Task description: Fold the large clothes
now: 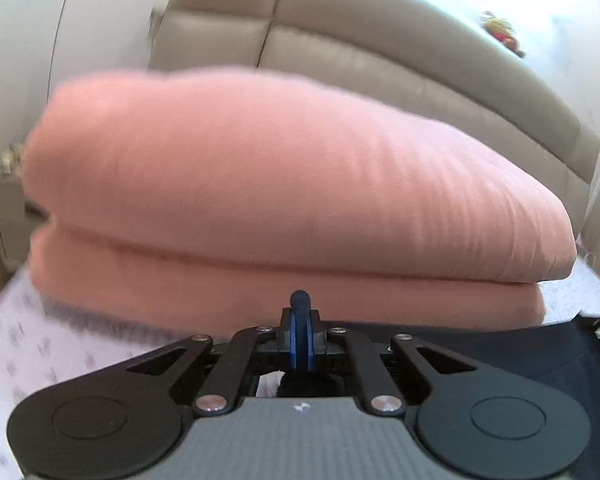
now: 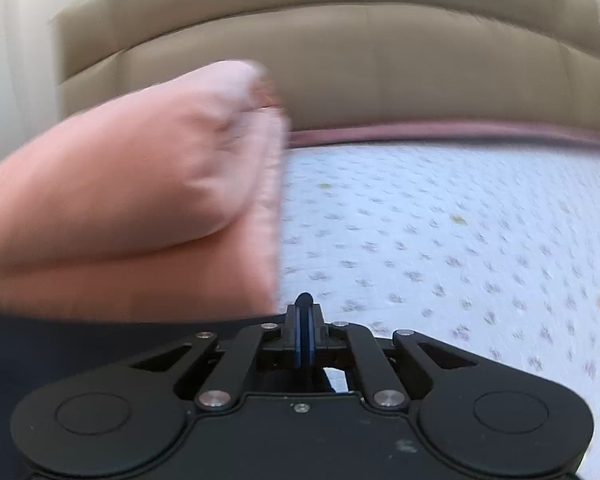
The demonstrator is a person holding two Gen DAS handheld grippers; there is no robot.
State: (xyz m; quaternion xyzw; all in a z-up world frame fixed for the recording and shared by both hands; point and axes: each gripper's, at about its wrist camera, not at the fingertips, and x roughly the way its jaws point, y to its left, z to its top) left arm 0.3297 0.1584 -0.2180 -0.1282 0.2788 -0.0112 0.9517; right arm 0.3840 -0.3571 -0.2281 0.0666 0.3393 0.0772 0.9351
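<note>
A thick folded pink garment (image 1: 260, 184) lies in two stacked layers on the bed, filling the left wrist view. Its right end shows in the right wrist view (image 2: 132, 200), blurred. A dark navy cloth (image 1: 520, 352) lies under and in front of it, and it also shows in the right wrist view (image 2: 80, 344). My left gripper (image 1: 301, 300) is shut, its tips just in front of the pink stack's lower edge. My right gripper (image 2: 303, 302) is shut by the stack's right corner. I cannot tell if either pinches cloth.
The bed sheet (image 2: 460, 240) is white with small purple flowers and spreads to the right. A beige padded headboard (image 2: 380, 60) stands behind. A small toy (image 1: 502, 34) sits at the far right above the headboard. A nightstand (image 1: 4, 208) is at left.
</note>
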